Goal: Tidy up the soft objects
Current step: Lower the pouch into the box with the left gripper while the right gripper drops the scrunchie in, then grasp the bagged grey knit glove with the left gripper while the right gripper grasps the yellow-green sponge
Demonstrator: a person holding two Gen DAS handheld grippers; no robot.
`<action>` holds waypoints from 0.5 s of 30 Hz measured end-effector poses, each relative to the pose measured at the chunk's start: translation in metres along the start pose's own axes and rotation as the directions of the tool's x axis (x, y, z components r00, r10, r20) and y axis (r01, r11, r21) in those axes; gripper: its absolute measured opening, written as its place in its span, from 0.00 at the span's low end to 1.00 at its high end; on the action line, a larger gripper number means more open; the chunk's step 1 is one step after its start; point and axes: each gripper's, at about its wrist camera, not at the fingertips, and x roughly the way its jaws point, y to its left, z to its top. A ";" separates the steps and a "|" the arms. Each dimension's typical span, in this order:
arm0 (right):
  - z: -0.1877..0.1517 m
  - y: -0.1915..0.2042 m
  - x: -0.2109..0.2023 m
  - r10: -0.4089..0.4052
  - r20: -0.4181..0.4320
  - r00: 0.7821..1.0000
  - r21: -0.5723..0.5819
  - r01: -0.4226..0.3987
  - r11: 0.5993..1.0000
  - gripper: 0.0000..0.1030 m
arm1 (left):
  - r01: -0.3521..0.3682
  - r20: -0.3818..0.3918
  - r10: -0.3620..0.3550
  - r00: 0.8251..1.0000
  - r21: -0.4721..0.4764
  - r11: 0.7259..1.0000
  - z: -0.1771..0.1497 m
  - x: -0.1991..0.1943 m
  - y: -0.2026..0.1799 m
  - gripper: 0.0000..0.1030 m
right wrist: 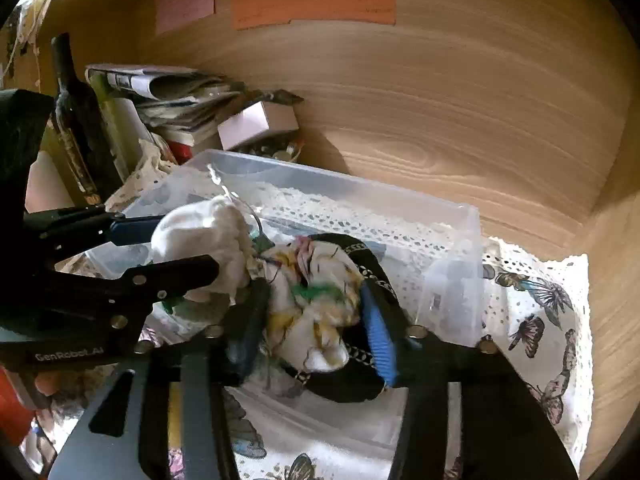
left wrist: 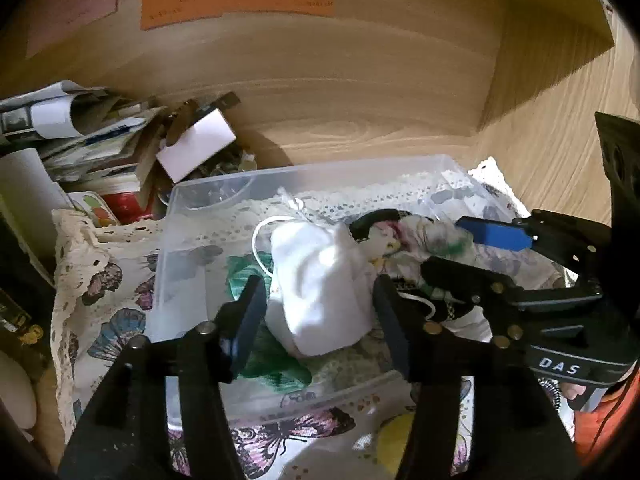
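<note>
A clear plastic bin (left wrist: 188, 216) (right wrist: 452, 220) stands on a butterfly-print cloth (left wrist: 108, 296) (right wrist: 536, 320). Inside lie a white cloth bundle (left wrist: 316, 284) (right wrist: 204, 236), a green cloth (left wrist: 276, 364) and a white, yellow and green printed cloth with black trim (left wrist: 416, 236) (right wrist: 316, 312). My left gripper (left wrist: 316, 300) (right wrist: 168, 244) is over the bin, its jaws on either side of the white bundle. My right gripper (right wrist: 312, 320) (left wrist: 456, 252) holds its jaws around the printed cloth.
A wooden back wall (left wrist: 340, 92) with orange and pink paper notes (right wrist: 312, 0) rises behind the bin. Stacked papers, books and a white box (left wrist: 196, 144) sit at the back left. A dark bottle (right wrist: 76, 120) stands at far left.
</note>
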 end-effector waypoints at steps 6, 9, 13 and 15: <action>0.002 0.002 -0.036 -0.039 0.101 0.994 -0.001 0.040 0.999 0.69 | -0.014 0.090 0.014 0.996 0.002 1.000 0.001 -0.034 0.000 0.66; 0.001 0.006 -0.060 -0.061 0.164 0.985 -0.001 0.062 0.998 0.78 | -0.025 0.154 0.023 0.988 0.009 1.000 0.000 -0.057 -0.003 0.75; -0.004 0.014 -0.090 -0.066 0.239 0.969 -0.006 0.070 0.998 0.82 | -0.048 0.228 0.043 0.973 0.018 0.999 -0.005 -0.087 -0.008 0.90; -0.008 0.019 -0.103 -0.067 0.266 0.962 -0.009 0.072 0.997 0.82 | -0.056 0.257 0.050 0.965 0.018 0.998 -0.009 -0.101 -0.009 0.96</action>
